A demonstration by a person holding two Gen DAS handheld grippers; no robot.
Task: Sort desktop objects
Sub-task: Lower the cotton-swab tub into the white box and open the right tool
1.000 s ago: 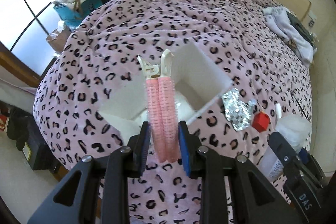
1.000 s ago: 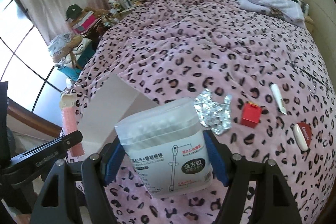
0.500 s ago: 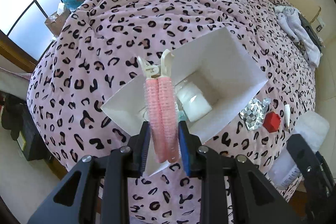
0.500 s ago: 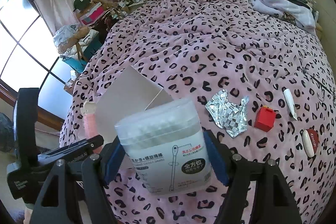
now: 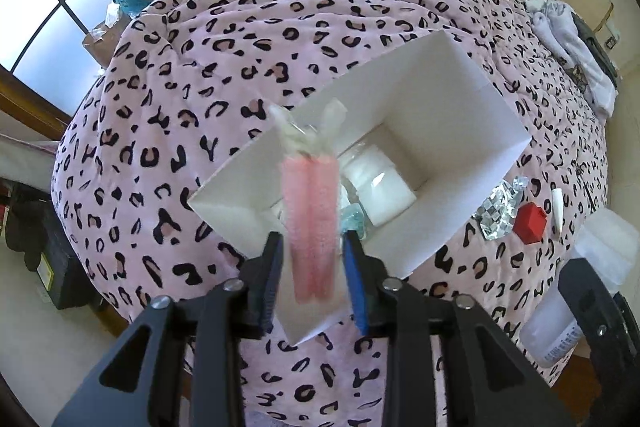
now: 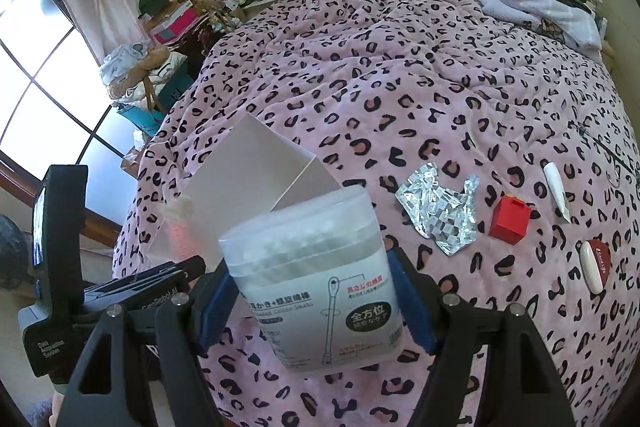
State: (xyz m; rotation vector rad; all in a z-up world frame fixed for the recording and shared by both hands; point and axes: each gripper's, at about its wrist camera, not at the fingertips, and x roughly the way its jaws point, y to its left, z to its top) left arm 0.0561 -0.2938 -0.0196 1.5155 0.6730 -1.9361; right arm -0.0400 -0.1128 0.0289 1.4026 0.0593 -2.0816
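A pair of pink hair rollers [image 5: 310, 223] with pale clips hangs blurred between the jaws of my left gripper [image 5: 313, 259]. The jaws are opening and a gap shows on each side of the rollers. Just below stands the open white box [image 5: 472, 107], which holds a white packet [image 5: 380, 187] and something teal. My right gripper [image 6: 314, 303] is shut on a clear tub of cotton swabs [image 6: 316, 291], held above the blanket to the right of the box [image 6: 240, 163].
On the pink leopard blanket [image 6: 400, 67], right of the box, lie crumpled foil [image 6: 440, 211], a red block [image 6: 510, 223], a white tube [image 6: 556, 191] and a red-and-white oval case [image 6: 596, 265]. Folded clothes [image 6: 540, 3] sit far right. The bed's edge and the window are at left.
My left gripper came down closer over the box, then its jaws parted and the rollers came loose, now blurred. The right gripper still holds the swab tub.
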